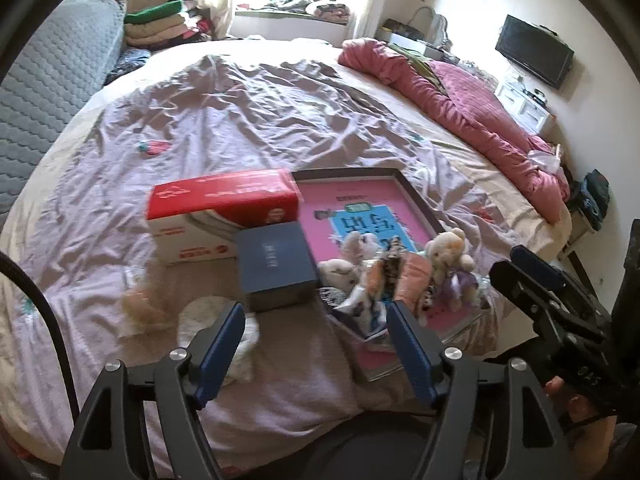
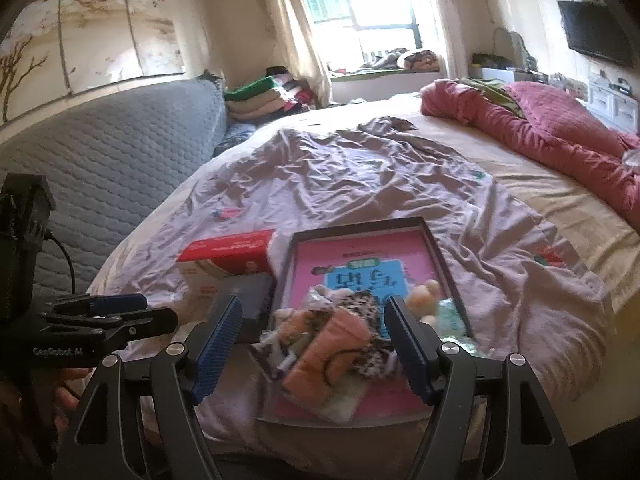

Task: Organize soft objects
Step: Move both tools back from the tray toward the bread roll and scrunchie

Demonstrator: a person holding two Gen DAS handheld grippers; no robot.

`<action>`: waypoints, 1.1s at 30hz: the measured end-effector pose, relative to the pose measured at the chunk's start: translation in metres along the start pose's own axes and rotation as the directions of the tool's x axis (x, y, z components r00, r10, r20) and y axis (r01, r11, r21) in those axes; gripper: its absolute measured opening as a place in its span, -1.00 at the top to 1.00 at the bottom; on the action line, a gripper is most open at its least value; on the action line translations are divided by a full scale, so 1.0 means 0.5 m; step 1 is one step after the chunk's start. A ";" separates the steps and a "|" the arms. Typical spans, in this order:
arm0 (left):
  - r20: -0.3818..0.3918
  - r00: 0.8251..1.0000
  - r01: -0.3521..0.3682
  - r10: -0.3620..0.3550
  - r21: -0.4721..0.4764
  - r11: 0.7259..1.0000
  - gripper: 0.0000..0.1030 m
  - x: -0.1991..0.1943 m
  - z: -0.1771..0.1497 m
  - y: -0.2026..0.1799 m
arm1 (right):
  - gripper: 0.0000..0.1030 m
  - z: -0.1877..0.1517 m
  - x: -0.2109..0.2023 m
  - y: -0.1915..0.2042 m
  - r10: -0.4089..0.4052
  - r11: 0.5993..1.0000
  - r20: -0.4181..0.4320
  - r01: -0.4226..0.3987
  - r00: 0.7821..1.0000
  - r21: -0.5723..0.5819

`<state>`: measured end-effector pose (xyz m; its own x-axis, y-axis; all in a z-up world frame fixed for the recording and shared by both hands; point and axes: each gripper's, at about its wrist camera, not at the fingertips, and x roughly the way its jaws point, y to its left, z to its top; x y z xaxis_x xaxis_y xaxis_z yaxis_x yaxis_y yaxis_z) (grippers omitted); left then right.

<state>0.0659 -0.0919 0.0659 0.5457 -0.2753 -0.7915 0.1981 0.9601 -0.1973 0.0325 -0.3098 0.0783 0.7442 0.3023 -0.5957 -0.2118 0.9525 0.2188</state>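
A shallow dark-rimmed tray (image 1: pixel 416 196) with a pink printed bottom lies on the bed; it also shows in the right wrist view (image 2: pixel 436 248). Several soft toys are piled at its near end, among them a cream teddy bear (image 1: pixel 450 254), a white plush (image 1: pixel 340 272) and a pink plush (image 2: pixel 340 348). A white sock-like cloth (image 1: pixel 240 340) and a tan fluffy toy (image 1: pixel 142 304) lie on the sheet to the left of the tray. My left gripper (image 1: pixel 316 344) is open and empty above the sheet. My right gripper (image 2: pixel 314 344) is open and empty over the toy pile.
A red and white box (image 1: pixel 216 212) and a dark blue box (image 1: pixel 276 268) stand left of the tray. A red quilt (image 1: pixel 460 104) lies along the bed's right side. A grey padded headboard (image 2: pixel 100 160) is at the left. Folded clothes (image 1: pixel 164 24) are stacked at the far corner.
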 end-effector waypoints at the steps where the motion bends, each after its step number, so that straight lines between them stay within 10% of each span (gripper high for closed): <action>1: 0.005 1.000 -0.006 0.006 -0.008 1.000 -0.41 -0.006 -0.002 0.009 | -0.46 0.001 -0.001 0.012 0.011 1.000 0.000 -0.011 1.000 -0.008; 33: -0.030 0.989 -0.146 0.144 -0.336 0.930 -0.43 -0.053 -0.107 0.393 | -0.48 -0.090 0.182 0.293 0.147 0.978 -0.285 -0.182 0.947 -0.100</action>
<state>0.0469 0.1068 0.0170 0.5441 -0.1325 -0.8285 -0.1690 0.9499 -0.2629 0.0404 -0.1412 0.0214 0.4928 0.4366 -0.7527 -0.4060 0.8804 0.2449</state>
